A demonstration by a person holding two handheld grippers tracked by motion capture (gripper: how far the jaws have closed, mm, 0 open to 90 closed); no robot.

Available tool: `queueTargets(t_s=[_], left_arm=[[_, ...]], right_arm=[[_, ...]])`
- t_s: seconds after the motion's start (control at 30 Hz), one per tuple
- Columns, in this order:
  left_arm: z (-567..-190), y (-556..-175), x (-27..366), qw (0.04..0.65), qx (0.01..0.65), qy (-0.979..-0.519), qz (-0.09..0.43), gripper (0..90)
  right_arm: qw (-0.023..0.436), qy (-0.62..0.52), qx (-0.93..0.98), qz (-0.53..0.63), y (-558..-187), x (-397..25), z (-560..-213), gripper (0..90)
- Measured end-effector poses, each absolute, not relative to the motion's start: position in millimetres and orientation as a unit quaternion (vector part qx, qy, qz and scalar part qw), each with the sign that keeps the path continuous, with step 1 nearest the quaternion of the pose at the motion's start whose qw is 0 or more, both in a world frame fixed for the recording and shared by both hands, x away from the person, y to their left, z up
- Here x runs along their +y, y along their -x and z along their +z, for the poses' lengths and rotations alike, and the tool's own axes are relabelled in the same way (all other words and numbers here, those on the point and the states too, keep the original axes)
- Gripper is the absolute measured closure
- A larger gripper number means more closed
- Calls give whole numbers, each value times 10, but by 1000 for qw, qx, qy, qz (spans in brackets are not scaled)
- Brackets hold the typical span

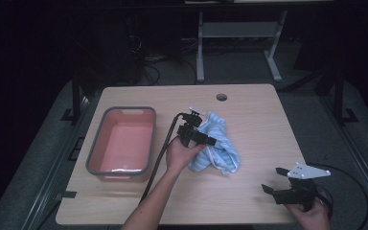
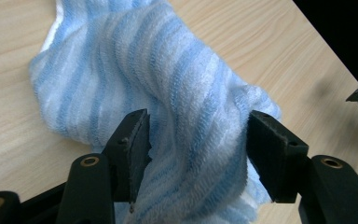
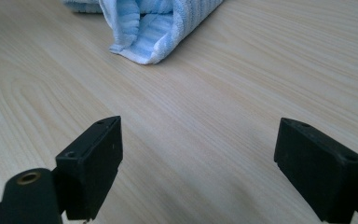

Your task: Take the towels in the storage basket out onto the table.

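A blue-and-white striped towel lies crumpled near the middle of the worktop, a little toward its near edge. The left tool is set over the towel's left side, its jaws apart with a raised fold of the cloth between them — placed so, it seems, for the fold to be pinched and lifted; in the left gripper view the pads stand either side of the ridge and are not yet pressed on it. The right tool is held low by the near right corner, well apart from the towel, jaws wide and empty — likely kept ready for a second hold. A red tub with a grey rim stands by the left edge, empty, perhaps meant to receive the towel. The worktop is pale wood grain with a round cable hole near the far edge. The room beyond is dark; a grey frame's legs are seen on the floor.
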State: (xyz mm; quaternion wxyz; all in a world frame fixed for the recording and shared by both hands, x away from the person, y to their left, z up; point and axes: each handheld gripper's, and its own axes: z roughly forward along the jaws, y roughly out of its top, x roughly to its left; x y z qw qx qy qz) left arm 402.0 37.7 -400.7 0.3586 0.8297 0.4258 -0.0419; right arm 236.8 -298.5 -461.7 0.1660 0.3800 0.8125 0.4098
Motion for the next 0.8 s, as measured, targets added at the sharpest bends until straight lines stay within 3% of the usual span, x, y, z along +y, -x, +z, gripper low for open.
queueTargets(t_s=[0.8], left_arm=[[-3819,-3841,579,357,406,-841,-14,314]], right_arm=[[165,-383,813,407,-2373,-2980,-4619,147]])
